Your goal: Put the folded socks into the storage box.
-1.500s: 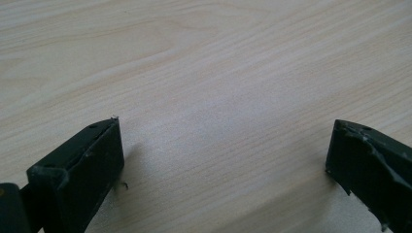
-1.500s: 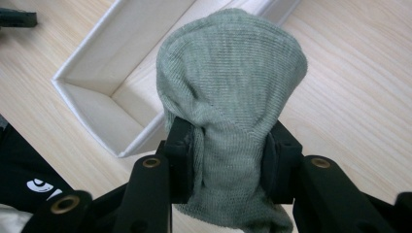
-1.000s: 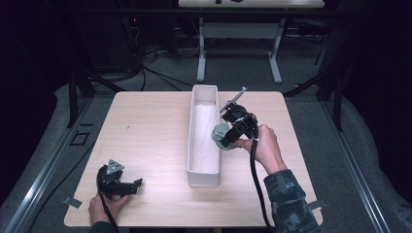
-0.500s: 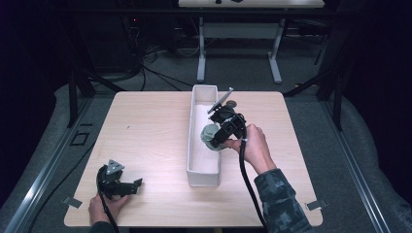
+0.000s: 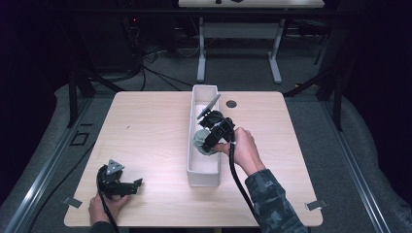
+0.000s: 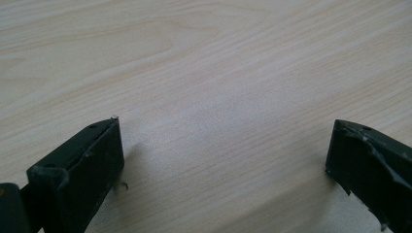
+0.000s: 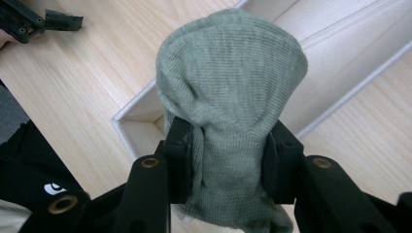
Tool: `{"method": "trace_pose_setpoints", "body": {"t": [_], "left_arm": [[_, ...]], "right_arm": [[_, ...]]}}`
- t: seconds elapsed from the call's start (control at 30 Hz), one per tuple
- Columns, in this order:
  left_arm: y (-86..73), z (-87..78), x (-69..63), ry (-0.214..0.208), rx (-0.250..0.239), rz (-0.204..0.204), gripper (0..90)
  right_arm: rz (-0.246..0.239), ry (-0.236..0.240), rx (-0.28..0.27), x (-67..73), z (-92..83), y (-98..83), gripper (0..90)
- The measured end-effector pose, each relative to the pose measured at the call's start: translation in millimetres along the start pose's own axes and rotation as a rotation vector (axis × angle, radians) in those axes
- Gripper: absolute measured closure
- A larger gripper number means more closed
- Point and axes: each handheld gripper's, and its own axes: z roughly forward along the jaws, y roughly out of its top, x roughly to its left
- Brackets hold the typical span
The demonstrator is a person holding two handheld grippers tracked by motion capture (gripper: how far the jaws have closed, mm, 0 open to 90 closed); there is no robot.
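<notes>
Table evenly lit from above; surrounding room dark. Soft shadows only, no glare. High view slightly soft; close views sharp.

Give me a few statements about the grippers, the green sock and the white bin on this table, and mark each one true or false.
1. The right gripper is clamped on a rolled grey-green sock. True.
2. The sock lies flat on the table beside the bin. False: it is held in the jaws over the long white bin.
3. The left gripper holds a second sock. False: its jaws stand apart over bare wood with nothing between them.
4. The left gripper sits near the front left corner of the table, away from the bin. True.
5. The white bin is round. False: it is a long narrow rectangle running away from the person.
</notes>
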Motion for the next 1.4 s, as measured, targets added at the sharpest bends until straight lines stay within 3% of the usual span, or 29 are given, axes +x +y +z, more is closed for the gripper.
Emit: {"method": "trace_pose_setpoints", "body": {"t": [0.6, 1.03, 1.4], "left_arm": [[0.0, 0.0, 0.1, 0.001, 0.001, 0.0, 0.2], [0.0, 0.1, -0.1, 0.003, -0.001, -0.003, 0.2], [0.0, 0.1, -0.1, 0.003, -0.002, -0.004, 0.2]], "right_arm": [[-0.012, 0.031, 0.059, 9.9, 29.8, 0.7, 60.8], [0.008, 0.067, 0.094, 12.9, 47.9, -2.9, 60.4], [0.023, 0.065, 0.119, 10.5, 59.3, -8.4, 60.4]]}}
